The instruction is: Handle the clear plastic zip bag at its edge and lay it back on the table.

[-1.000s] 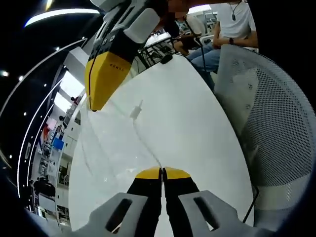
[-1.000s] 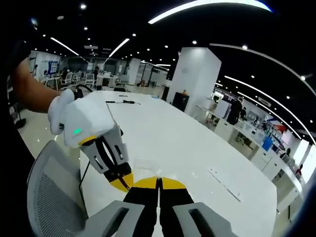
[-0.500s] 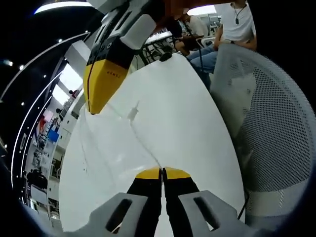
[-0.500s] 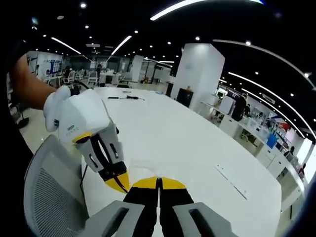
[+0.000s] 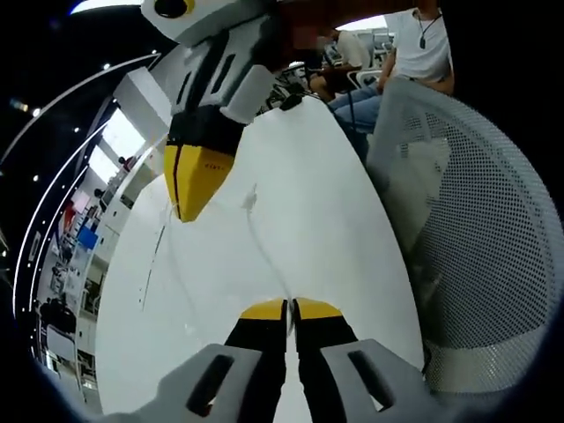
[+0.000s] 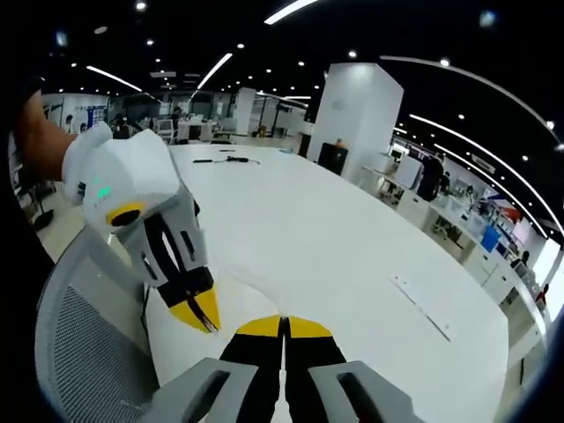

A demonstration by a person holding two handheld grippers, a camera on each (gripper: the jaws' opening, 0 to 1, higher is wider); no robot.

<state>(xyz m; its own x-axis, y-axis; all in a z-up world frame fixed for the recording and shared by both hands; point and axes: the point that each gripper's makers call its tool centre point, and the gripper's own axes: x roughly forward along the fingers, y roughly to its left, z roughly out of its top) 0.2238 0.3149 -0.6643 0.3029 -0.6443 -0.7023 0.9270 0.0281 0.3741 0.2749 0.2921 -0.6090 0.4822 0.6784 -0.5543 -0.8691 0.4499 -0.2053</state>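
- Bag (image 5: 220,256) clear, stretched over white table (image 5: 335,220).
- Left gripper (image 5: 290,306) pinched shut on bag edge.
- Right gripper (image 6: 283,321) clamped on bag's other edge.

Left gripper (image 5: 290,306) and right gripper (image 6: 283,322) both have jaws pressed together, tips angled toward each other.

The clear plastic zip bag (image 5: 231,256) is nearly invisible against the white table (image 5: 326,203); its outline is faint and its far edges cannot be traced. In the right gripper view it is too transparent to make out
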